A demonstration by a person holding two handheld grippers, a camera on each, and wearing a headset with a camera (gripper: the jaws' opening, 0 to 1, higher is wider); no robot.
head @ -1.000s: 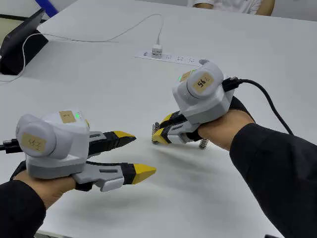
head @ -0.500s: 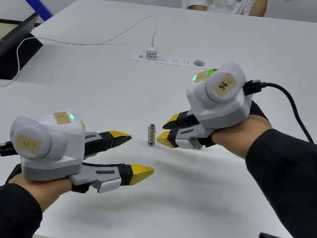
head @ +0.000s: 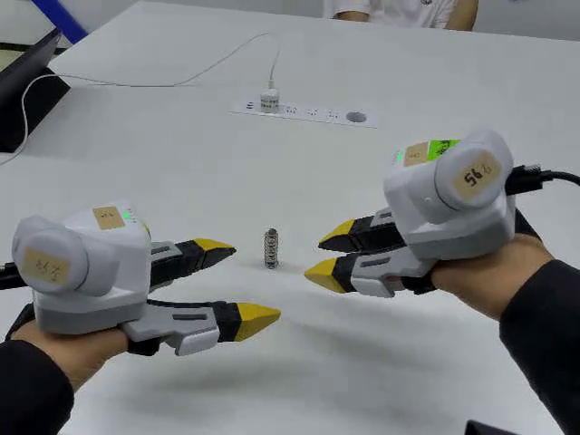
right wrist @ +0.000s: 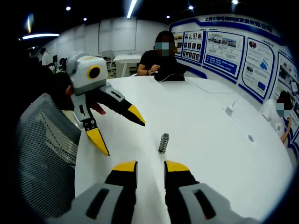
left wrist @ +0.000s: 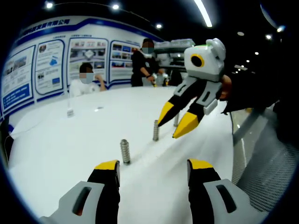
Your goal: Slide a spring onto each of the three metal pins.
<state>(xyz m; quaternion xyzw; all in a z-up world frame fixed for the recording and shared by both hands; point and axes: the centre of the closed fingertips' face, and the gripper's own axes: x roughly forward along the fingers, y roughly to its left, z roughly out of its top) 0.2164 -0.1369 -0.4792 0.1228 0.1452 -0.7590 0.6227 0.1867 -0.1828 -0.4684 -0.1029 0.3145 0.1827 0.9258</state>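
One upright metal pin wearing a coiled spring [head: 271,248] stands on the white table [head: 181,154] between my two grippers. The left gripper view lines up three such pins: the nearest [left wrist: 124,151], a middle one [left wrist: 156,130] and a far one [left wrist: 176,120], partly behind the right gripper [left wrist: 169,129]. My left gripper [head: 237,280] is open and empty, a short way left of the pin. My right gripper [head: 319,256] hovers just right of it, jaws slightly apart, nothing between them. From the right gripper [right wrist: 150,166] the spring pin [right wrist: 163,142] lies straight ahead, the left gripper [right wrist: 124,137] beyond.
A white power strip [head: 299,112] with a plugged-in adapter and cable lies farther back on the table. A dark device [head: 23,91] sits at the far left edge. People sit at the table's far side. A mesh chair [right wrist: 42,154] stands by the near edge.
My right gripper has drawn back to the right and risen off the pins, uncovering the spring pin it stood over. The left gripper has hardly moved.
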